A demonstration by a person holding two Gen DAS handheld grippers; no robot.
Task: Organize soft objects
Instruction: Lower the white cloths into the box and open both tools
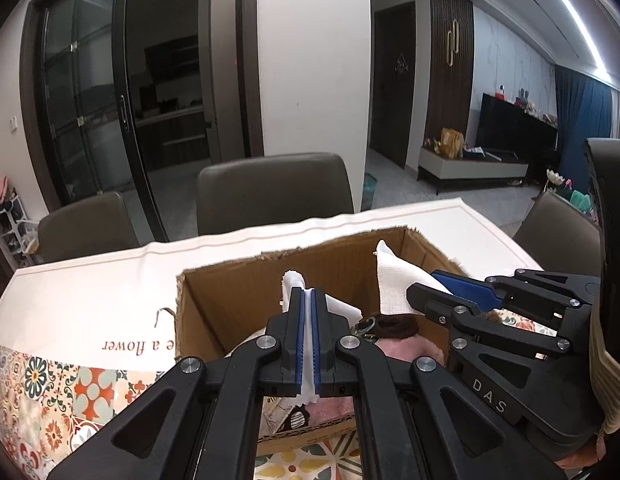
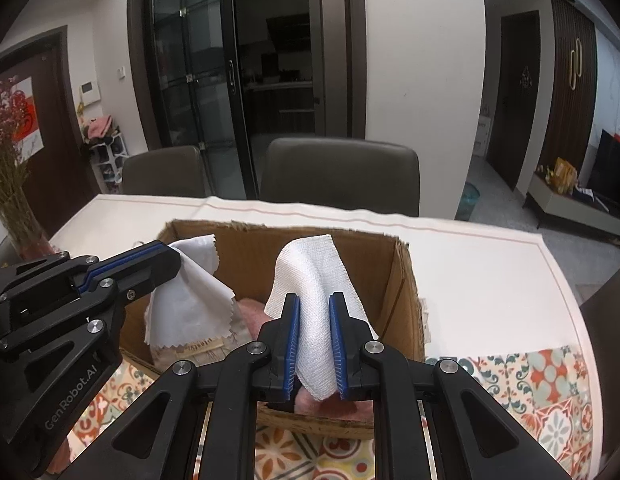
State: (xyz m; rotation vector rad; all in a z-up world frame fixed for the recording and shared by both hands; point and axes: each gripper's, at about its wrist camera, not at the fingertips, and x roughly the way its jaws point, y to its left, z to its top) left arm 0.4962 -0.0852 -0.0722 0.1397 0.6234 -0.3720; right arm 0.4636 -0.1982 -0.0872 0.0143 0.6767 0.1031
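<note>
holding both over the cardboard box [image 2: 401, 292], your left gripper [image 1: 308, 332] pinched a thin white cloth [image 2: 190, 304], your right gripper [image 2: 314, 344] a woven cloth [image 2: 313, 280]; pink fabric [image 2: 250, 312] already lay beneath, both cloths unreleased.

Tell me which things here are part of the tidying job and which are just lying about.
Part of the job:
left gripper, shut on thin white cloth
right gripper, shut on woven white cloth
cardboard box
pink soft item inside the box

Just lying about:
dried flowers
chairs
patterned tablecloth
</note>
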